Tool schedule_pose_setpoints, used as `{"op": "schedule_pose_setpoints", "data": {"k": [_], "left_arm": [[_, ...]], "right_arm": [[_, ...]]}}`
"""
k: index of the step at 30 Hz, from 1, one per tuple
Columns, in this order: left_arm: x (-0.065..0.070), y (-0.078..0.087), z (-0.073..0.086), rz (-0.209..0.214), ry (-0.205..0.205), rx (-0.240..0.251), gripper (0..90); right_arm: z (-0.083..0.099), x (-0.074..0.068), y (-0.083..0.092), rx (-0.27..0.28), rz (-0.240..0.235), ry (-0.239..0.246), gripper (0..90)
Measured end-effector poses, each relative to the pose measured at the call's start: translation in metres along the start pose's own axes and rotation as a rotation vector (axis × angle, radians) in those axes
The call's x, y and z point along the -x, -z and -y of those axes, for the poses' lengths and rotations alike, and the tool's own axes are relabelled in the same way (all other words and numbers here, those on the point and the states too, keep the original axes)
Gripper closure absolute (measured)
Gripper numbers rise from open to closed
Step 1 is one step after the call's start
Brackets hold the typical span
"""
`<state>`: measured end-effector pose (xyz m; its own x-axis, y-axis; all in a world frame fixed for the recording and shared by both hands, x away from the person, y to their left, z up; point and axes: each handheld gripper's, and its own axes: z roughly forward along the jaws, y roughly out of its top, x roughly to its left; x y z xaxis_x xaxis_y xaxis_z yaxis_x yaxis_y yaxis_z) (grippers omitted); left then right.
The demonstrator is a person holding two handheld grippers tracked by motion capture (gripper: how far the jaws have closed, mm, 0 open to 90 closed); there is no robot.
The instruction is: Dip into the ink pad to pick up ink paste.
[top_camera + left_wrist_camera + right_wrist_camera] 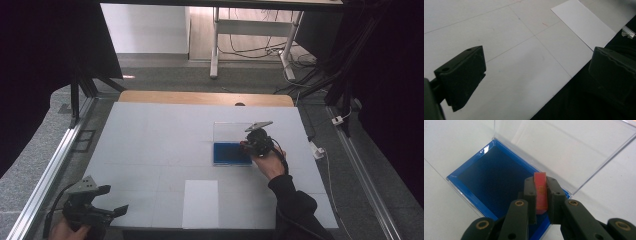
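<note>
The red card [541, 192] is thin and flat, with faint gold markings too small to read; its lower end is hidden between the black pads, and in the high view it cannot be made out behind the gripper body. The person's right sleeve and the left hand are cut off by the bottom edge of the high view.

The right gripper [541, 195] is clenched on the red card, its two jaws pressing the card's flat faces and holding it upright on edge. The card hangs over the near right corner of the blue box [494, 180]; whether it touches the lining cannot be told. In the high view the right gripper [248, 143] stands at the right edge of the box [230, 153].

The left gripper [534, 72] is released, jaws set wide apart with nothing between them, over the near left edge of the table [150, 145]; in the high view it [116, 200] sits near that corner.

The box is a shallow rectangular tray with a dark blue matte lining and a brighter blue rim. Its clear plastic lid [564, 147] stands raised behind it, glossy and hard-edged. A white rectangular sheet [200, 203] lies flat near the front edge. The tabletop is pale grey, smooth, with thin seam lines.
</note>
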<state>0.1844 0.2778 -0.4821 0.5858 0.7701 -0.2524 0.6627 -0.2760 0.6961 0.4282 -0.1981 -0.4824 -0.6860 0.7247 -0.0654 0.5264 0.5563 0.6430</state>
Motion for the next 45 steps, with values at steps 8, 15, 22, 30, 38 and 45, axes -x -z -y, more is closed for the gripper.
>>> {"op": "schedule_pose_setpoints", "data": {"k": [8, 15, 22, 30, 38, 45], "left_arm": [[0.0, 0.0, 0.0, 0.001, -0.001, 0.001, 1.4], [0.0, 0.0, 0.0, -0.002, -0.004, -0.001, 1.5], [0.0, 0.0, 0.0, 0.0, -0.002, 0.001, 1.5], [0.0, 0.0, 0.0, 0.0, -0.002, 0.002, 1.6], [0.0, 0.0, 0.0, -0.002, -0.001, 0.001, 1.7], [0.0, 0.0, 0.0, -0.003, -0.001, 0.001, 1.7]], "right_arm": [[-0.002, 0.002, 0.008, 0.046, -0.019, -0.019, 79.7], [-0.006, -0.003, 0.011, 0.068, -0.032, -0.004, 79.7], [-0.011, -0.012, 0.013, 0.078, -0.061, 0.03, 79.7], [-0.016, -0.026, 0.01, 0.088, -0.114, 0.057, 79.6], [-0.019, -0.038, 0.002, 0.081, -0.148, 0.087, 79.6], [-0.021, -0.046, -0.005, 0.068, -0.165, 0.098, 79.6]]}}
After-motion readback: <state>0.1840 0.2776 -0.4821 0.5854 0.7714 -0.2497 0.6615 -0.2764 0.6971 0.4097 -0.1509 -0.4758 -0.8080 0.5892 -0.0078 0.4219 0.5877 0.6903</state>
